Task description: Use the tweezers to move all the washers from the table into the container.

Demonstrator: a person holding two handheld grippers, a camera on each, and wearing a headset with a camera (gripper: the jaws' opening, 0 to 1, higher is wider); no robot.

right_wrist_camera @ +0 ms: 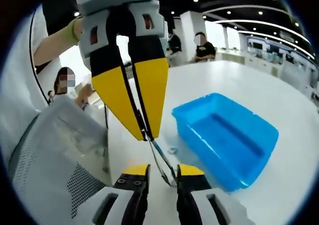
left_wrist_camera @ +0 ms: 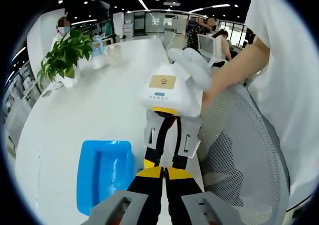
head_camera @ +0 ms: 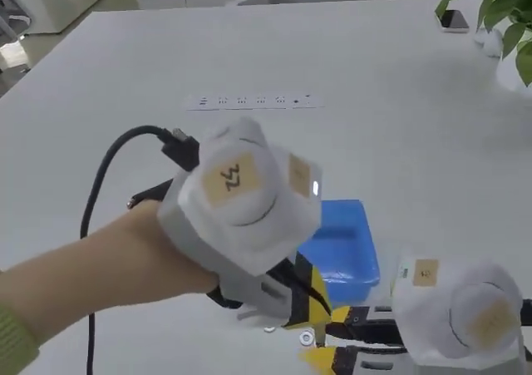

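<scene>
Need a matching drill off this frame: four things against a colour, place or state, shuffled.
1. container
2. washer
3. tweezers
4. plant

A. pinched in the left gripper
B. at the far edge of the table
C. blue
D. flat on the table, beside the container

Pairs: 1-C, 2-D, 3-A, 4-B

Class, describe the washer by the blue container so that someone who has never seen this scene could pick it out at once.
On the white table sits a blue container. In the right gripper view the washer lies on bare table between it and the tweezers. It is a tiny flat silver ring; the tweezers are long and thin.
</scene>
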